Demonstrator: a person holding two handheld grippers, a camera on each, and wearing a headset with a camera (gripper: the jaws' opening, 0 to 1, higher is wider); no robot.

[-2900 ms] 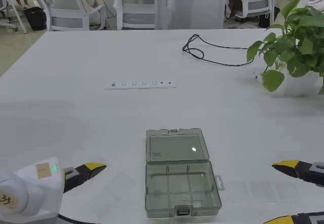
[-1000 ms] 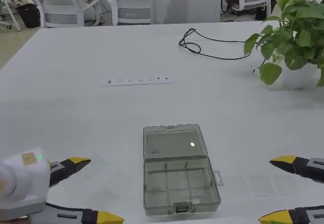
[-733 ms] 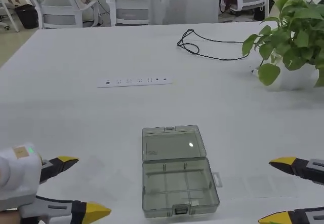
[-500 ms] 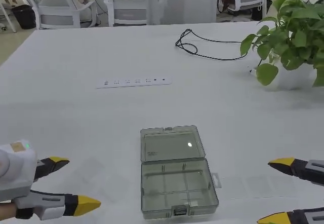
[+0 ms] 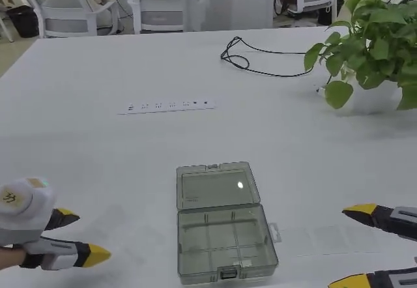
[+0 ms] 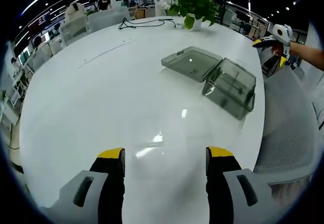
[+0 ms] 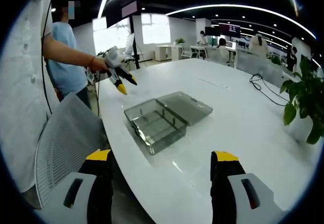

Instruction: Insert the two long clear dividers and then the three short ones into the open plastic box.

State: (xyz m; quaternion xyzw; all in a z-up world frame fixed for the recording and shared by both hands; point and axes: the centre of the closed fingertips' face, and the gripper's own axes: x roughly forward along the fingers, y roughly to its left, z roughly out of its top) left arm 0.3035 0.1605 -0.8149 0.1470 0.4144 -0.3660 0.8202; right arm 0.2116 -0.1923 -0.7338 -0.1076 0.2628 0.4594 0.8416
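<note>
White table [image 5: 98, 151] — open box [image 5: 225, 244], lid [image 5: 213, 186] rearward.

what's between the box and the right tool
Faint clear dividers lie flat on the table between the box and the right tool, in the head view.

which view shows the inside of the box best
The head view: it looks down into the box, its whole interior unobstructed. The left gripper view shows it distant and tilted; the right gripper view, nearer but at a low angle.

No legible text, no readable numbers
</note>
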